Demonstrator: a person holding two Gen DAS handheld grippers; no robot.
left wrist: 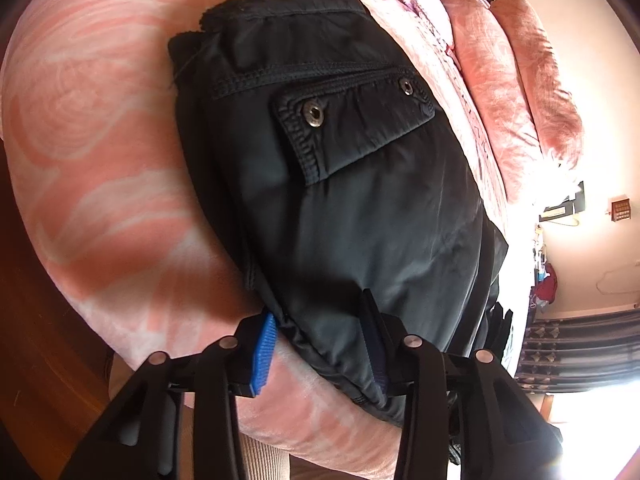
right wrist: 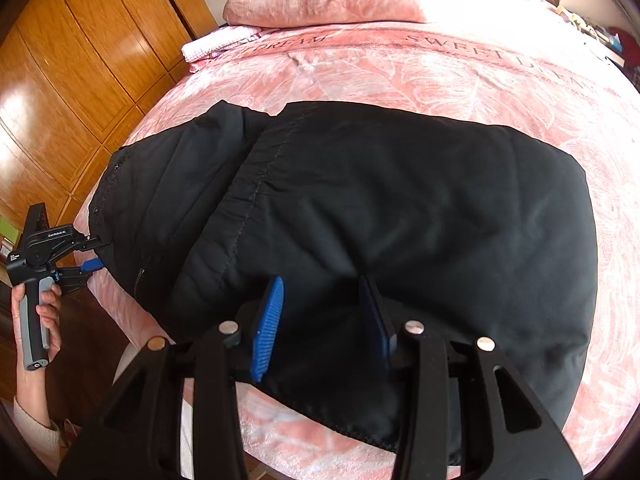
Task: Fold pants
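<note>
Black pants (right wrist: 400, 220) lie folded in a thick bundle on the pink bed (right wrist: 440, 72). In the left wrist view the pants (left wrist: 340, 200) show a back pocket flap with two metal snaps. My left gripper (left wrist: 320, 344) is open, its blue pads on either side of the near edge of the bundle, not closed on it. It also shows in the right wrist view (right wrist: 94, 254) at the pants' waist end, held by a hand. My right gripper (right wrist: 320, 320) is open, hovering over the near edge of the folded legs.
Pink pillows (right wrist: 320, 4) are stacked at the head of the bed. A wooden wardrobe (right wrist: 80, 60) stands along the left side. A striped curtain (left wrist: 580, 348) and bright window are at the right in the left wrist view.
</note>
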